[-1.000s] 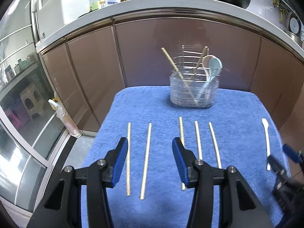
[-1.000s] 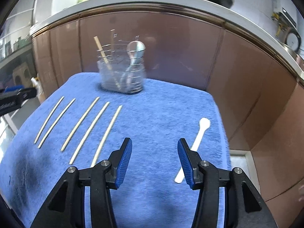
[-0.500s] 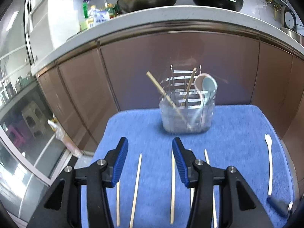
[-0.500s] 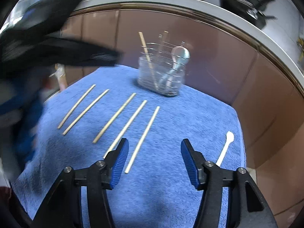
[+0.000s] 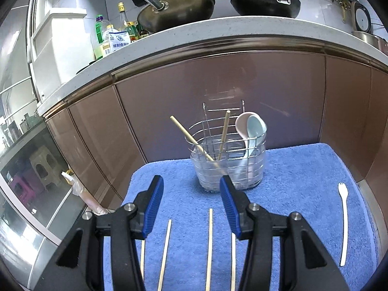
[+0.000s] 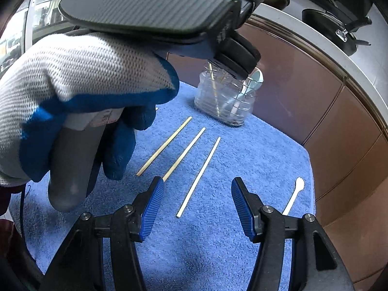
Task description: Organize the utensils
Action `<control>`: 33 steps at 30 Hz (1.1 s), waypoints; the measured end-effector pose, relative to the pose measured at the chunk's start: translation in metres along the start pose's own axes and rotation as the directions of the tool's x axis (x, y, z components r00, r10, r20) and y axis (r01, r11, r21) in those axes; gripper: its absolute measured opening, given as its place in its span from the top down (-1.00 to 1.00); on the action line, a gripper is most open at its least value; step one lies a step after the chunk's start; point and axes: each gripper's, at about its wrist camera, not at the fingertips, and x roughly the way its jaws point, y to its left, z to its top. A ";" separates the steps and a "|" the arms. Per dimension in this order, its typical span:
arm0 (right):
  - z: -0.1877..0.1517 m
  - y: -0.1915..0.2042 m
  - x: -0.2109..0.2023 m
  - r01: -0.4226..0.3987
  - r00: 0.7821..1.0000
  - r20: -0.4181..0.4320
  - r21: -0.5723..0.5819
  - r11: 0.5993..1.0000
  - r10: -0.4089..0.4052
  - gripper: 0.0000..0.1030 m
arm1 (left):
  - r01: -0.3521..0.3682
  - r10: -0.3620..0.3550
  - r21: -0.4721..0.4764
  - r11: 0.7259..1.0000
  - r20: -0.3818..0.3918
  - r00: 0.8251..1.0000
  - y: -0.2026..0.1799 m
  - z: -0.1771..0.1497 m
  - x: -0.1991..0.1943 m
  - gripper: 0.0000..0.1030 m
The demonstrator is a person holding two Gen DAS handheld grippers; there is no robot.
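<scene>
Bamboo chopsticks (image 6: 198, 177) lie in a row on the blue towel (image 6: 242, 242) in front of the wire caddy (image 5: 229, 167), apparently staged for pickup, while the left gripper (image 5: 191, 203) and right gripper (image 6: 196, 203), its jaws just widened, gape empty.

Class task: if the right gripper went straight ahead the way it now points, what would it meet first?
Probably the chopstick lying on the blue towel, which runs up between the open right gripper's jaws; depth is hard to judge.
</scene>
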 end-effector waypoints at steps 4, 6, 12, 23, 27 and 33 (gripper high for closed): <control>0.000 0.000 0.002 -0.006 1.000 -0.004 0.000 1.000 0.006 -0.11 | -0.001 0.001 0.001 1.000 -0.002 1.000 -0.001 -0.001 0.000 0.10; 0.000 0.000 0.002 -0.007 1.000 -0.006 0.000 1.000 0.007 -0.11 | 0.001 0.000 0.005 1.000 -0.002 1.000 -0.002 -0.001 0.000 0.10; -0.001 -0.002 0.006 -0.008 1.000 -0.016 0.003 1.000 0.008 -0.11 | 0.009 -0.008 0.005 1.000 -0.007 1.000 -0.004 -0.003 -0.001 0.10; -0.002 -0.004 0.009 -0.012 0.999 -0.031 0.011 1.000 0.013 -0.11 | 0.009 -0.009 0.000 1.000 -0.018 1.000 -0.003 -0.005 0.001 0.10; -0.003 -0.005 0.010 -0.013 0.999 -0.036 0.015 1.000 0.013 -0.11 | 0.012 -0.012 0.000 1.000 -0.018 1.000 -0.004 -0.006 0.000 0.10; -0.002 -0.003 0.011 -0.014 0.999 -0.038 0.009 1.000 0.014 -0.11 | 0.008 -0.008 -0.001 1.000 -0.025 1.000 -0.005 -0.008 0.003 0.10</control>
